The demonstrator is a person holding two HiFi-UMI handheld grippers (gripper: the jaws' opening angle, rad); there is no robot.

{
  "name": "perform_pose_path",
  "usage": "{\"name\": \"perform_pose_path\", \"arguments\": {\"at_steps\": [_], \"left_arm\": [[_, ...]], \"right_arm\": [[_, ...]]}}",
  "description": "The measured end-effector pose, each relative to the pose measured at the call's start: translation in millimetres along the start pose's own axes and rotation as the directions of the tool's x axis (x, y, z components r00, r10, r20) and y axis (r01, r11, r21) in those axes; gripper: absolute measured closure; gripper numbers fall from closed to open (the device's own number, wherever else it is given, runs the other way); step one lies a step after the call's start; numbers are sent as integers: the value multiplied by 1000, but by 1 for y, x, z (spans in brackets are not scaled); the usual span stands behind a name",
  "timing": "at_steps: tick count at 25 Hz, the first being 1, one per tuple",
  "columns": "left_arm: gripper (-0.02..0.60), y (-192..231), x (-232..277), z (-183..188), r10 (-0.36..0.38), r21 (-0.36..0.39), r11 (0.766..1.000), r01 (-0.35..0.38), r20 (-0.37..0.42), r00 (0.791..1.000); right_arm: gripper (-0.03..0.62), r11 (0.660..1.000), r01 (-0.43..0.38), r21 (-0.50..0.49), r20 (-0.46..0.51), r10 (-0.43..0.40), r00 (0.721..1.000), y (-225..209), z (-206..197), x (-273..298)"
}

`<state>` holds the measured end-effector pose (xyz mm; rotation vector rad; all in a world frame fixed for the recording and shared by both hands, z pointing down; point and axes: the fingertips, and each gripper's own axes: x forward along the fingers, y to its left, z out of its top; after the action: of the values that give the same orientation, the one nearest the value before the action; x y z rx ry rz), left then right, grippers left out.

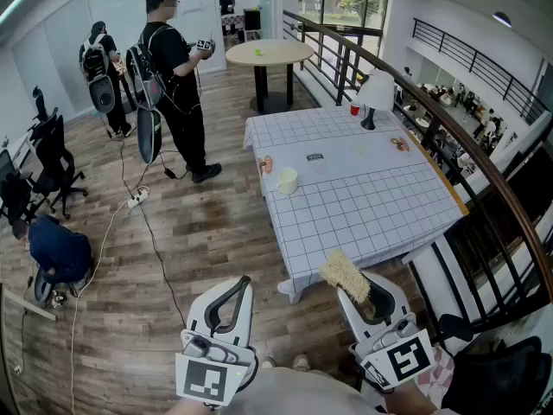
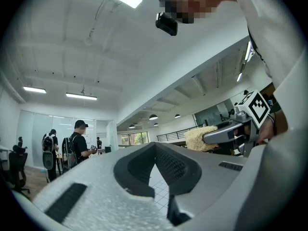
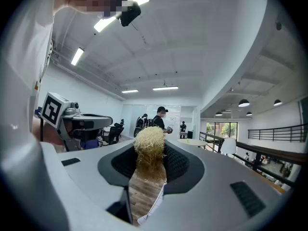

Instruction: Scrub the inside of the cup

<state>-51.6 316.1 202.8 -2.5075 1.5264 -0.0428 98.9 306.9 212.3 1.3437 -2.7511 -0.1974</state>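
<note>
A wide wooden floor (image 1: pixel 199 232) fills the room, with glass walls at the far end and a dark railing (image 1: pixel 449 119) curving along the right side above a lower level. The largest piece on it is the worktop (image 1: pixel 371 214), draped in a white cloth with a grid pattern. Beyond it stands a round table (image 1: pixel 270 53) with a pale top. A person in black (image 1: pixel 177 76) stands left of the worktop holding a small device, and another person with a backpack is behind. Dark office chairs (image 1: pixel 52 162) crowd the left edge, and a white cable (image 1: pixel 117 223) trails across the boards. On the worktop a white lamp (image 1: pixel 373 93) rises at the far end beside a small red cup (image 1: pixel 354 109). The cream cup (image 1: pixel 287 180) stands upright near the left edge, well apart from both grippers. The left gripper (image 1: pixel 242 285) is held low over the floor; its jaws meet at the tip with nothing between them. The right gripper (image 1: pixel 359 288) has its jaws clamped on a straw-coloured brush (image 1: pixel 344 273), whose bristle head sticks out past the tips. The brush's handle is hidden inside the jaws. Several small flat things on the cloth are too small to identify, and the cup's inside cannot be seen.
</note>
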Motion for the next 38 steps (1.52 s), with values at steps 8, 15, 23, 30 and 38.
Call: {"name": "perform_pose_path", "arguments": {"at_steps": [8, 15, 23, 30, 38], "left_arm": [[569, 8, 11, 7, 32, -109, 994, -23, 81, 996], [569, -11, 16, -10, 3, -93, 996, -2, 6, 1000], [569, -28, 24, -11, -26, -80, 996, 25, -16, 1000], [569, -46, 31, -9, -33, -78, 996, 31, -31, 999], [569, -65, 50, 0, -20, -106, 994, 22, 19, 1000]], "right_arm": [[461, 999, -45, 21, 0, 45, 999, 1, -2, -4], [459, 999, -31, 25, 4, 31, 1000, -9, 7, -9], [457, 999, -31, 36, 7, 31, 1000, -18, 3, -11], [457, 999, -20, 40, -5, 20, 1000, -34, -4, -18], [457, 999, -13, 51, 7, 12, 1000, -54, -19, -31]]}}
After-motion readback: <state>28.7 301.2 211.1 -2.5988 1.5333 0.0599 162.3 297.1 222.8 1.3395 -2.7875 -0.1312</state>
